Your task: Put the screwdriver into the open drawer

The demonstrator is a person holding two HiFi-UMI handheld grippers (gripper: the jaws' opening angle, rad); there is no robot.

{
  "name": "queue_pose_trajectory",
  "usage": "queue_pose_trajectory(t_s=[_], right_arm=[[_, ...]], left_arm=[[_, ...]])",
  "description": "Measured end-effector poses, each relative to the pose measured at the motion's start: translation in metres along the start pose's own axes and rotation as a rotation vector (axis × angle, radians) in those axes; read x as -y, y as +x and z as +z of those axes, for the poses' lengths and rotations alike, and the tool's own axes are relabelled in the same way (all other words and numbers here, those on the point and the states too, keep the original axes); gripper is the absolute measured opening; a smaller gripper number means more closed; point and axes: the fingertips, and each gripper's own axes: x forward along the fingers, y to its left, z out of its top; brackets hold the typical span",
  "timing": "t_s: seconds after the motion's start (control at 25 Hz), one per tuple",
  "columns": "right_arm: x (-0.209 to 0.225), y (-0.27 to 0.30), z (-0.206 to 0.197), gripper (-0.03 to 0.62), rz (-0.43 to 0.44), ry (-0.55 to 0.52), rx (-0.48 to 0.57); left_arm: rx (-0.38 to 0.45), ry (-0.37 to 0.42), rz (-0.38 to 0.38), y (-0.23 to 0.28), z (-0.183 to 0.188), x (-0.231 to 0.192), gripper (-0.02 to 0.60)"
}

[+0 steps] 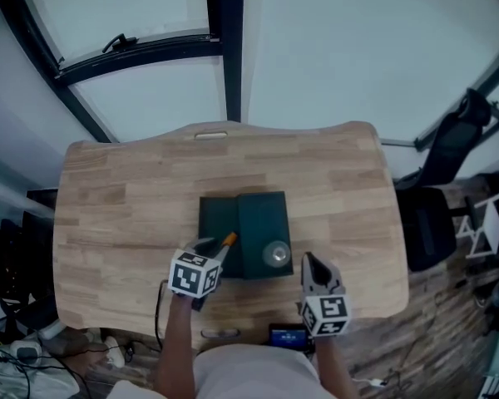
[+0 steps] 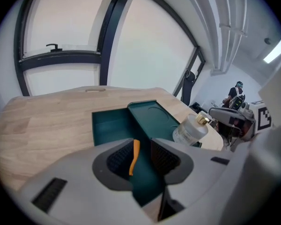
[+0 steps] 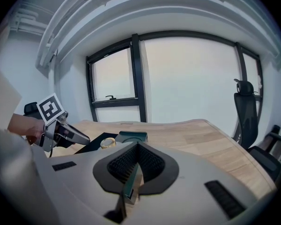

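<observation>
Over the open drawer (image 1: 218, 216) hangs the L tool (image 2: 143, 146), tilted fwd and down. Jaws stand narrowly apart, w/ the orange screwdriver (image 2: 133, 156) btwn them. It lies against the left pad (image 2: 119, 159). A strip of teal drawer floor shows btwn it and the right pad, so the right pad looks clear of it. Head view shows the orange tip poking out past the jaw ends, above the drawer's near end and not yet resting inside.

Drawer is pulled out to the left of a dark green box (image 1: 264, 214) that sits mid-counter (image 1: 116, 214). The counter is light wood w/ rounded corners. A small pale bottle (image 1: 276, 253) w/ a gold cap stands upright on the box top, at its near right corner, just right of the L tool.

R tool (image 3: 137, 161) has its jaws together w/ nothing btwn them. It sits above the counter's near edge, right of the box and apart from it and from the bottle, pointing toward the far side.

Beyond the counter are big windows (image 1: 333, 48) w/ dark frames. A black office chair (image 1: 449, 148) is off the right end.
</observation>
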Motion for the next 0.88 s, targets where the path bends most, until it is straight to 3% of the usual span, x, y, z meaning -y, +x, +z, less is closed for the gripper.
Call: queue_pose_trajectory(t_s=[0.16, 0.32, 0.56, 0.68, 0.76, 0.88], right_arm=[[-0.003, -0.007, 0.004, -0.003, -0.004, -0.009, 0.021], [-0.007, -0.015, 0.008, -0.003, 0.002, -0.033, 0.033], [-0.012, -0.022, 0.013, -0.003, 0.0, -0.033, 0.045], [-0.013, -0.026, 0.017, -0.003, -0.002, -0.043, 0.063], [-0.016, -0.029, 0.021, -0.003, 0.004, -0.053, 0.077], [-0.021, -0.034, 0.028, -0.004, 0.014, -0.067, 0.099]], left_arm=[[0.105, 0.021, 0.011, -0.008, 0.006, 0.004, 0.112], [0.225, -0.021, -0.014, -0.015, 0.015, 0.01, 0.112], [0.315, -0.047, -0.01, -0.029, 0.024, 0.013, 0.112], [0.371, -0.001, 0.036, -0.042, 0.03, 0.017, 0.065], [0.404, 0.023, 0.067, -0.052, 0.031, 0.019, 0.0], [0.458, 0.051, 0.08, -0.069, 0.035, 0.027, 0.0]])
